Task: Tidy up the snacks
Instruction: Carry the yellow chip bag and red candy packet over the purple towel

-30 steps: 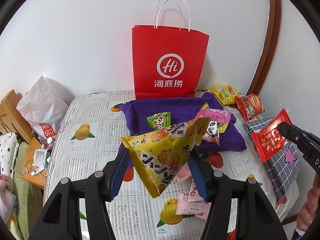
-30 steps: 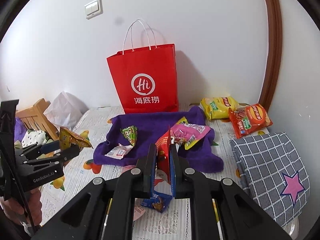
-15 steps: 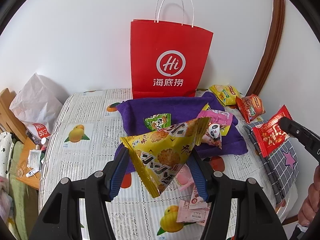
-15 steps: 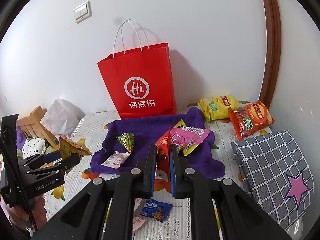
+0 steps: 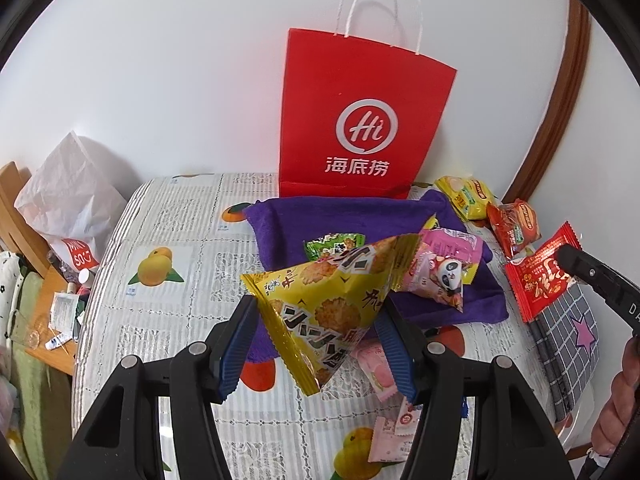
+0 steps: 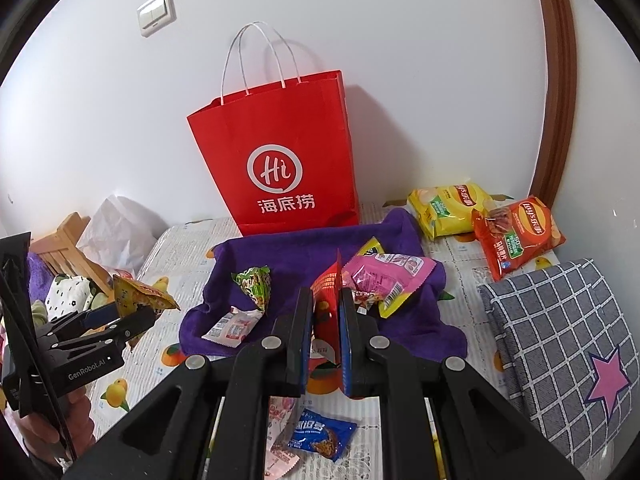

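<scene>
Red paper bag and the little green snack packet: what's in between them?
Only bare purple towel lies between the red paper bag and green snack packet, seen in the right wrist view.

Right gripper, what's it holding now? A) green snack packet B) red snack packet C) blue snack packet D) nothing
B: the right gripper is shut edge-on on the red snack packet, while the blue snack packet lies on the table and the green snack packet rests on the purple towel.

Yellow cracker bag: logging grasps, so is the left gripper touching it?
Touching. The left wrist view shows the left gripper with both blue pads pressed against the sides of the yellow cracker bag, holding it above the table.
</scene>
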Tool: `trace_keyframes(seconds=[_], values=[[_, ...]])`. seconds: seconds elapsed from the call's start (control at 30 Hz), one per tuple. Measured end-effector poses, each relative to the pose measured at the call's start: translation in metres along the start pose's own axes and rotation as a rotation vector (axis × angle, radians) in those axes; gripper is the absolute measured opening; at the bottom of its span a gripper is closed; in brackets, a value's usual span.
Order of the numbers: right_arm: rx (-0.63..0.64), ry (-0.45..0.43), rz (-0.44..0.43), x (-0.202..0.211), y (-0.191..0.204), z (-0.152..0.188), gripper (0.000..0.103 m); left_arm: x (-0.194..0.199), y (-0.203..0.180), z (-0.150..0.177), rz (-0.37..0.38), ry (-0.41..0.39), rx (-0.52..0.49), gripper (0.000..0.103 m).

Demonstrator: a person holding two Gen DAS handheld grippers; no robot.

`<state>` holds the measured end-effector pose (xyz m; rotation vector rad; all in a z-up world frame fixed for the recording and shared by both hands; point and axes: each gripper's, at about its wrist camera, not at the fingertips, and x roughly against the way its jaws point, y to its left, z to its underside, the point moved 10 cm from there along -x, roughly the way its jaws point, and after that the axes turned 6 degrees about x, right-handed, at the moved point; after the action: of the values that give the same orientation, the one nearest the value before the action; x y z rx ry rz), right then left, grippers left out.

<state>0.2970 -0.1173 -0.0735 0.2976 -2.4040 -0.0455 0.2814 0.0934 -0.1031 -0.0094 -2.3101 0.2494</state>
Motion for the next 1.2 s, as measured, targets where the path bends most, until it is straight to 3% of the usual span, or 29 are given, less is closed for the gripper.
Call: trace_keyframes(seconds=[0.27, 0.9, 1.2], values=[[-0.011, 0.03, 0.003, -0.024, -0.005, 0.003, 0.012, -0.021, 0.009, -0.004, -0.002, 0.021, 0.019, 0.058], [0.021, 0.001, -0.016, -0.069, -0.001, -0.022, 0.012, -0.058, 0.039, -0.027, -0.02, 0.035, 0.097, 0.058], [0.025, 0.071, -0.077, -0.122, 0.014, -0.011, 0.012, -0.09, 0.036, -0.028, -0.034, 0.072, 0.081, 0.058]])
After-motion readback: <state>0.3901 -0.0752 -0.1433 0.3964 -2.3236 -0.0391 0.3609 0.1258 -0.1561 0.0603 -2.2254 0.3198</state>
